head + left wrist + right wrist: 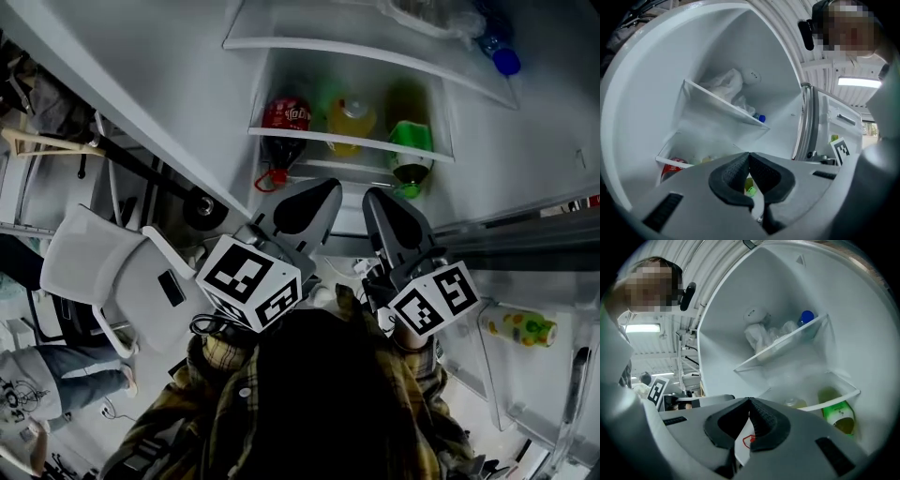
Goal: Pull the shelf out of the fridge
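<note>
Both claws are pressed together, tips meeting: the left claw [323, 194] and right claw [377, 199] hang side by side just before the open fridge [525, 141], touching neither shelf. The lower shelf [347, 141], stiff and white-rimmed, carries a cola bottle [286, 117], a yellow drink bottle [352, 117] and a green bottle [410, 145]; it will likely drag heavy and could tip, so its front rim suits. The upper shelf [375, 52] holds a plastic bag [724, 86] and a blue-capped bottle [506, 61]

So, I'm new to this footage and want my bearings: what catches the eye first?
The left gripper and right gripper, both shut, are side by side before the open fridge. Behind them its lower shelf carries a red bottle, a yellow bottle and a green bottle.
</note>
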